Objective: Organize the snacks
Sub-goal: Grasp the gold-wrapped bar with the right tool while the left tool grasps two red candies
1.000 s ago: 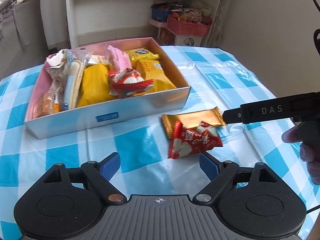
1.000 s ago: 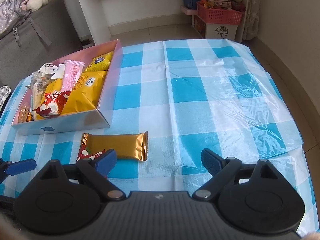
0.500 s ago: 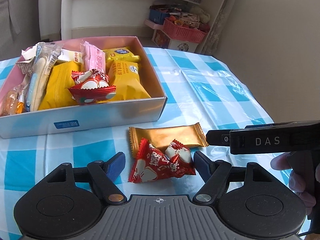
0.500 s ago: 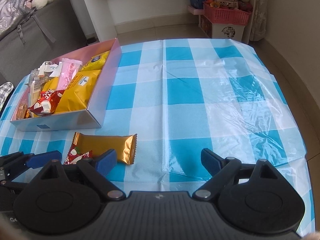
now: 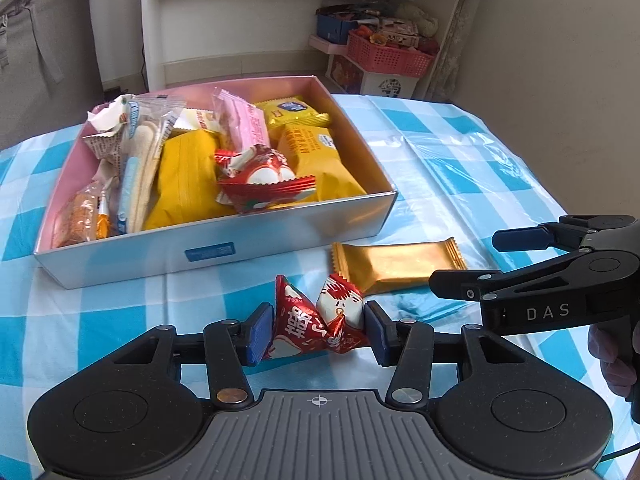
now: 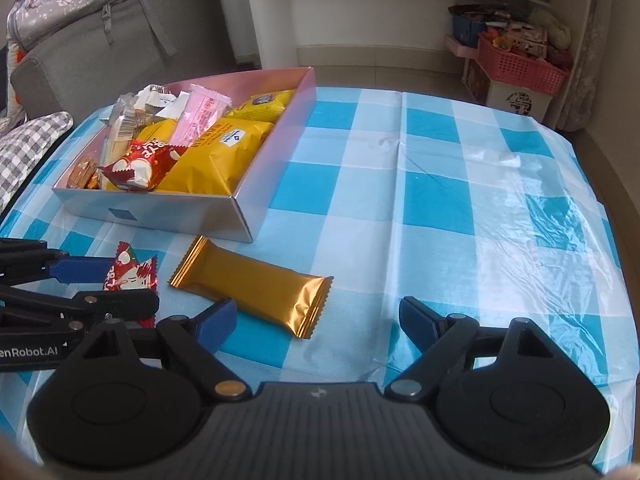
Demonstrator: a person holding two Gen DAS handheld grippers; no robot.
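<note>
While left tool (image 5: 319,330) is closing on red snack packet (image 5: 316,322), pads touching, squeeze gently, lift clear; right tool (image 6: 316,318) spread, empty.

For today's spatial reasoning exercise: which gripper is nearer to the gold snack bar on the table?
Right. The right gripper opens around the gold snack bar's near end. The left gripper sits beside it, closing on the red candy packet.

The left tongs (image 5: 319,330) are closing on a red snack packet (image 5: 316,320), blue pads against both its sides. A gold wrapper (image 5: 398,264) lies just beyond, near the snack box (image 5: 216,248).
</note>
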